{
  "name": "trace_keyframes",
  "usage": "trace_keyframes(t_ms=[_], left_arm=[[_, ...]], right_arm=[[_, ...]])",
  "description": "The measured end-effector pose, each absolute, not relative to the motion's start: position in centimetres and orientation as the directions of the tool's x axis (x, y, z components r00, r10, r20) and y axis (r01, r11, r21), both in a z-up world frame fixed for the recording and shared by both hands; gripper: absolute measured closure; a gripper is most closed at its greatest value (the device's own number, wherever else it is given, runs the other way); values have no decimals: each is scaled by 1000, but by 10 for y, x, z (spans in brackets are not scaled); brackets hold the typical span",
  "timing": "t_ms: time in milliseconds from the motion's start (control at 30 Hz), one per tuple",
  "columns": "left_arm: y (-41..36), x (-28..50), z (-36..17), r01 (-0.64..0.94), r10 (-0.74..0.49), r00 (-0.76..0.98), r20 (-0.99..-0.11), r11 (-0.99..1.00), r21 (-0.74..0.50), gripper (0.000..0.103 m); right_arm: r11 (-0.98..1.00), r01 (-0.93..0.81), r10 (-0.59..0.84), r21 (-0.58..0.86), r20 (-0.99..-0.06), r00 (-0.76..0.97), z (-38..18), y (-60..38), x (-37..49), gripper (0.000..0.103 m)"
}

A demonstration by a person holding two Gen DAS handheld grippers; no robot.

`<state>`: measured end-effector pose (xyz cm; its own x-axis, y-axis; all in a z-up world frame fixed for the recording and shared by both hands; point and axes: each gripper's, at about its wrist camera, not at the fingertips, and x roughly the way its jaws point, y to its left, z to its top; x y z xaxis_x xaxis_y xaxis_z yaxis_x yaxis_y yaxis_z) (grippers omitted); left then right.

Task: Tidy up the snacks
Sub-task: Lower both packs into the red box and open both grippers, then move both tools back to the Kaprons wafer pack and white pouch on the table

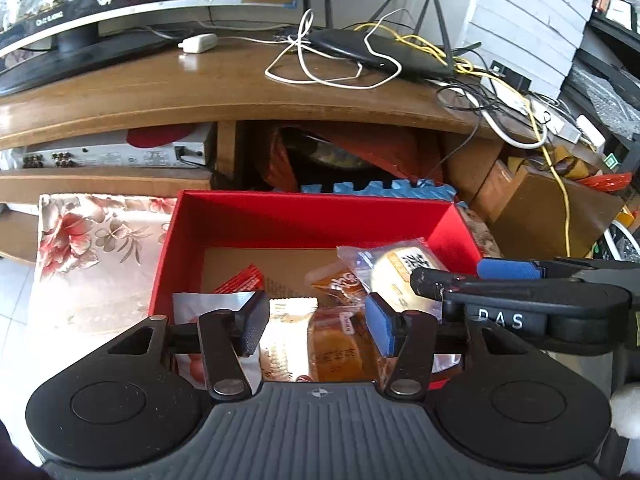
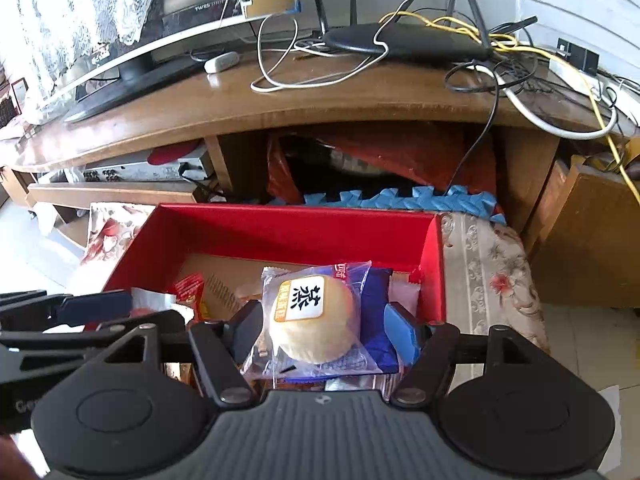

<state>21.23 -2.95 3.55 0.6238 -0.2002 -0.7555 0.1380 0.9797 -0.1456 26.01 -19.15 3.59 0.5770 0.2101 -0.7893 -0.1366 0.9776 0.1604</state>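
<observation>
A red box (image 1: pixel 312 216) with a cardboard floor stands on a floral cloth and holds several snack packets. My left gripper (image 1: pixel 316 324) hangs open over its near part, and a cream wrapper (image 1: pixel 286 336) and an orange cake packet (image 1: pixel 340 352) lie between its fingers, untouched by the pads. My right gripper (image 2: pixel 324 332) is open over the same red box (image 2: pixel 296 224). A round bun in clear wrap (image 2: pixel 312 320) rests between its fingers on a blue packet (image 2: pixel 376 320). That bun (image 1: pixel 396 276) also shows at the right gripper's tip. A red packet (image 1: pixel 240 280) lies further left.
Beyond the box is a wooden TV stand (image 1: pixel 240 92) with a TV (image 1: pixel 80 20), a router (image 1: pixel 380 52) and loose cables. Blue foam mat (image 1: pixel 380 190) sits behind the box, floral cloth (image 1: pixel 100 248) to its left, and a cardboard box (image 1: pixel 552 216) to the right.
</observation>
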Motion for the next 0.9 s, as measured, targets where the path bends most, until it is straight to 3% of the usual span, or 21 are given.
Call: trace_keyframes(t_ms=[500,900], left_arm=[[-65,181,37,281,-316,570,-759,943,-181,35],[-115,155,-3,404,-397,405,-824,886,-228,33]], right_arm=[[986,-77,167,151,-786,595,53,-231,225,37],[989,14,119,149,-842,526,36,-281,178,35]])
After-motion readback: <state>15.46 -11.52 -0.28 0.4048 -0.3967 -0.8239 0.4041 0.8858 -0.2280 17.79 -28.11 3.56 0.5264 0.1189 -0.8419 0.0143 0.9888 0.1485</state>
